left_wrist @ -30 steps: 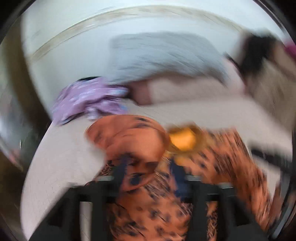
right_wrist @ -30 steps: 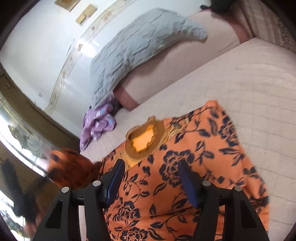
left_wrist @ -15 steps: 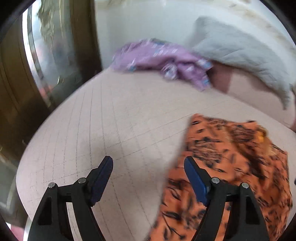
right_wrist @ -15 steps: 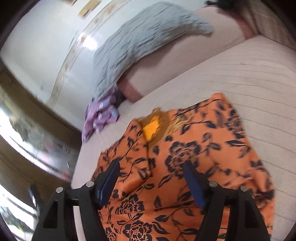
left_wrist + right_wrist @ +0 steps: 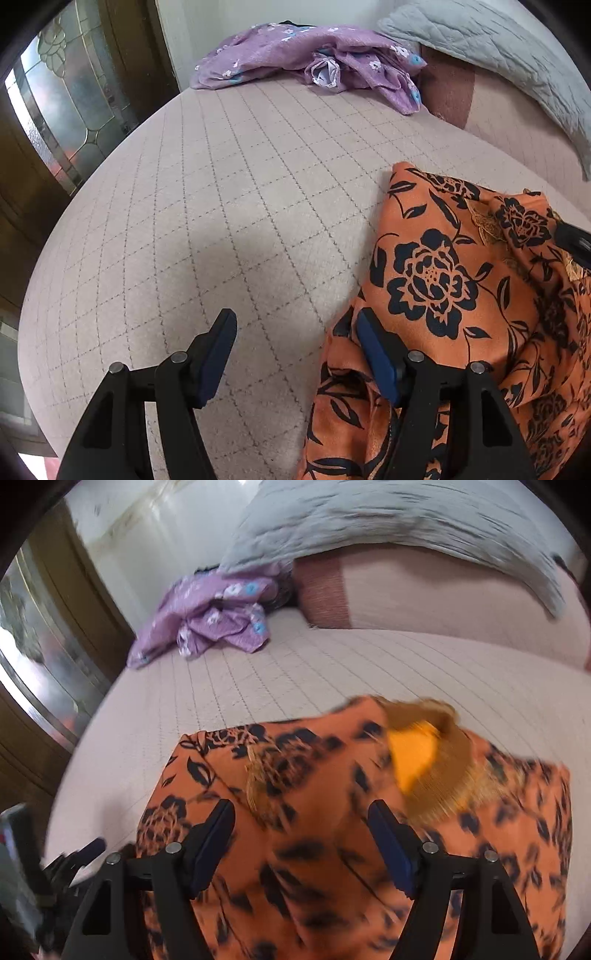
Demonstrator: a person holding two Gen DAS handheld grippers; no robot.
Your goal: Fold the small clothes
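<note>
The orange floral garment (image 5: 454, 295) lies on the bed (image 5: 229, 206), right of the left gripper (image 5: 295, 354), whose fingers are apart and closing at its edge. The right gripper (image 5: 301, 843) hovers over it, fingers apart and opening. A purple garment (image 5: 306, 55) lies far.
</note>
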